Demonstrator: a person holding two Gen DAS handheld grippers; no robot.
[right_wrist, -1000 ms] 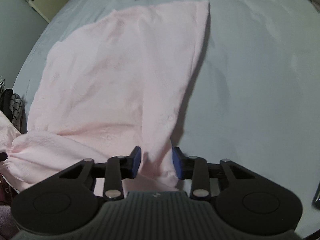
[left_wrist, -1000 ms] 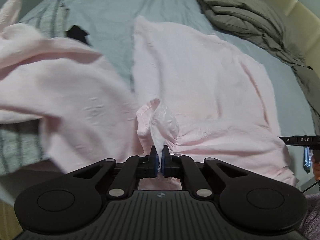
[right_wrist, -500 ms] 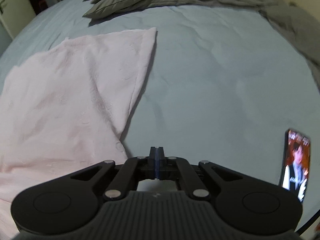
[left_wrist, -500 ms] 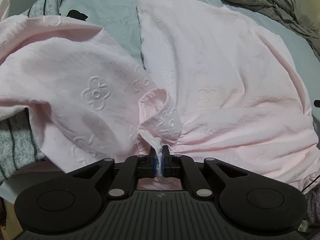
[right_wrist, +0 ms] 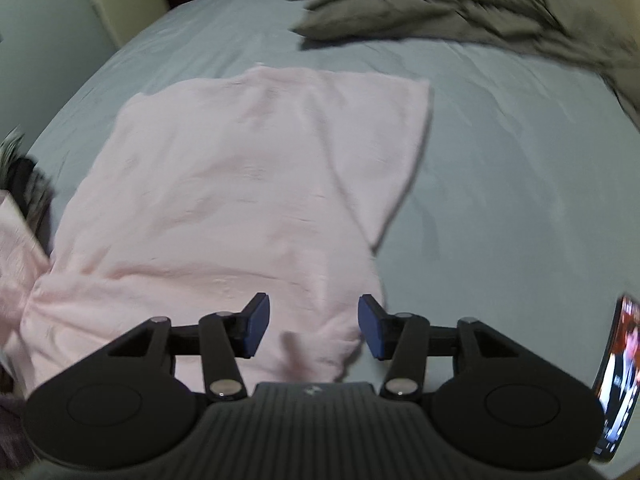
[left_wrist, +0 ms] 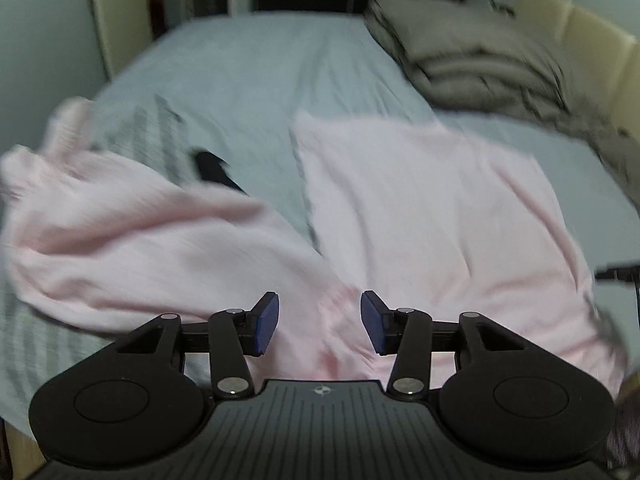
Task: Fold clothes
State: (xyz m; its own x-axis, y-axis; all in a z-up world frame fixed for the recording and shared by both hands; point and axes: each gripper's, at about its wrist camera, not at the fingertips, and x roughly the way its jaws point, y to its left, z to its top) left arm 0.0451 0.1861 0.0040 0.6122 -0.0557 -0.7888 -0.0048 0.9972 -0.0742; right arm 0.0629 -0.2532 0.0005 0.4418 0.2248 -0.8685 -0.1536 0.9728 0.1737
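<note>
A pale pink garment [left_wrist: 432,208] lies spread on the grey-blue bed, and it also shows in the right wrist view [right_wrist: 248,184] with its right side folded inward. My left gripper [left_wrist: 318,324] is open above the garment's gathered near edge, holding nothing. A loose pink part [left_wrist: 132,236] lies bunched to its left. My right gripper [right_wrist: 312,326] is open above the garment's near right corner, holding nothing. Both views are blurred by motion.
A rumpled olive-grey duvet [left_wrist: 472,60] lies at the far right of the bed [left_wrist: 256,76], and shows in the right wrist view [right_wrist: 460,4]. A striped grey garment [left_wrist: 148,136] and a black item [left_wrist: 212,168] lie left. A lit phone [right_wrist: 616,380] lies at the right edge.
Both grippers have opened; the left one let go of the pink fabric it pinched. Both have pulled back and up, so more of the bed shows.
</note>
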